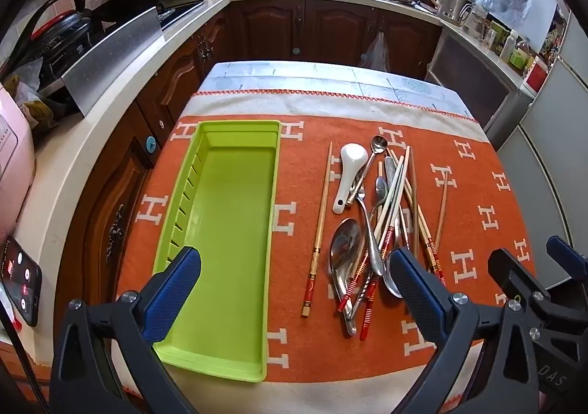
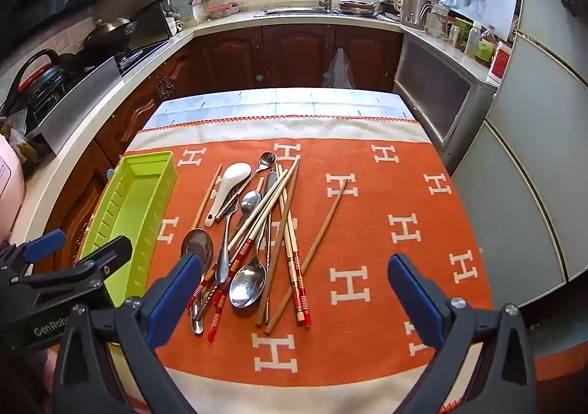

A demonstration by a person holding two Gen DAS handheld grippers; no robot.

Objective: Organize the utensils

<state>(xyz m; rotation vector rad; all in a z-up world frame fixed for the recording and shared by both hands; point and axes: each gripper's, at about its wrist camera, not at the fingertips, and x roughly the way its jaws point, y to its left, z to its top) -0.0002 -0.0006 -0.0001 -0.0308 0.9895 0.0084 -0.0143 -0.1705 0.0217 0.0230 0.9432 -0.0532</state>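
Both of your grippers sit at the bottom of their frames with the blue pads spread wide and nothing between them: your left gripper [image 1: 294,278] hangs over the near end of the lime green tray [image 1: 273,193], and your right gripper [image 2: 294,285] hangs over the near end of the utensil pile [image 2: 253,230]. That tray is bare inside and lies lengthwise on the left half of the orange blanket [image 2: 386,230] with the white H pattern. Everything else is heaped mid-frame, just right of the tray: a white ceramic spoon [image 1: 347,171] at the top of the pile, a small metal teaspoon [image 1: 377,145] beside it, bigger metal spoons [image 2: 248,281] lower down, and a bunch of chopsticks with red striped ends crossing over them. One chopstick [image 1: 319,226] lies by itself between tray and pile, and another lone chopstick [image 2: 327,222] lies off to the right of the heap. In the left wrist view your right gripper's body shows at the lower right edge.
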